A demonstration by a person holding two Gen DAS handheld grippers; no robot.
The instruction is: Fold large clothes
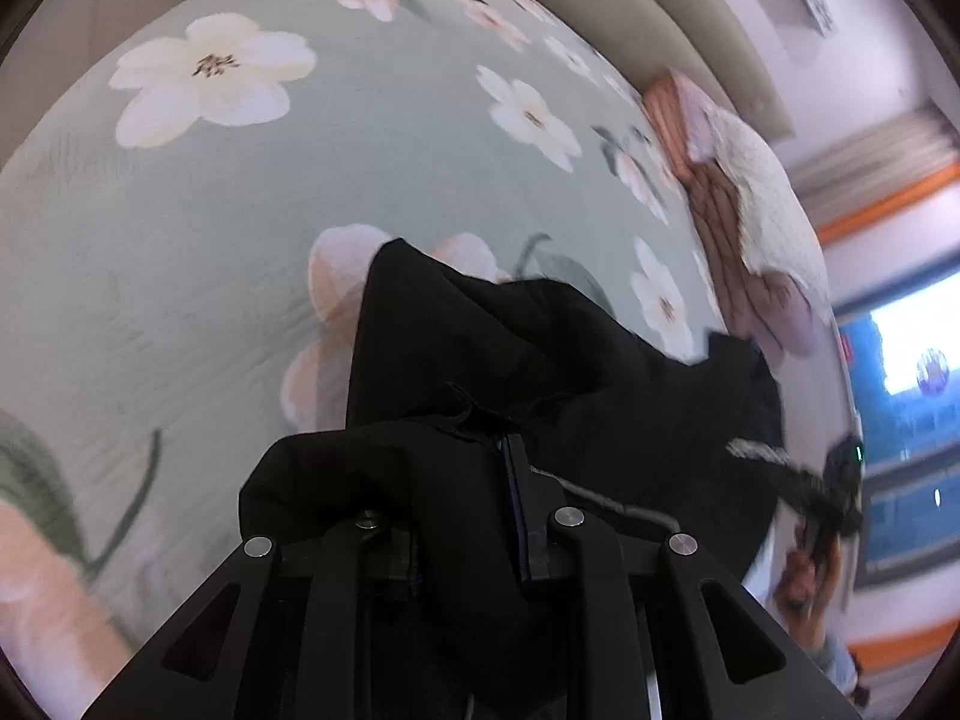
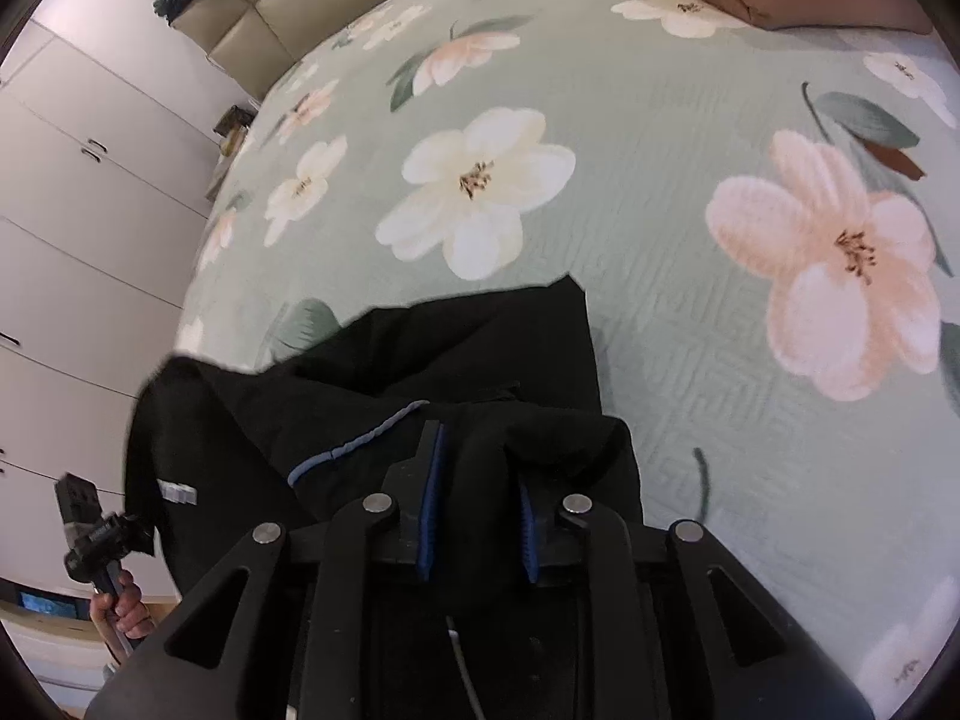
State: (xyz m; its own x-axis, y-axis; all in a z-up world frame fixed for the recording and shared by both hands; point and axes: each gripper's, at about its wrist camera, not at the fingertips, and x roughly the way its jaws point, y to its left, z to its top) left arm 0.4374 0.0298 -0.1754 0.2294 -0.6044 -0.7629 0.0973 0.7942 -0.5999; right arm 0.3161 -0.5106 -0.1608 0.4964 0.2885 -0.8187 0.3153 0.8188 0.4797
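Left wrist view shows both grippers' jaws pinching the black garment above the bed, mid-fold; next, likely lay it toward 12 o'clock.

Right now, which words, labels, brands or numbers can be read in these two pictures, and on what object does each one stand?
None can be read.
White tag on the black garment: marks too blurred to read.
Bright screen beside the bed: round logo only, blurred.
Small screen at the lower left of the right wrist view: too small.
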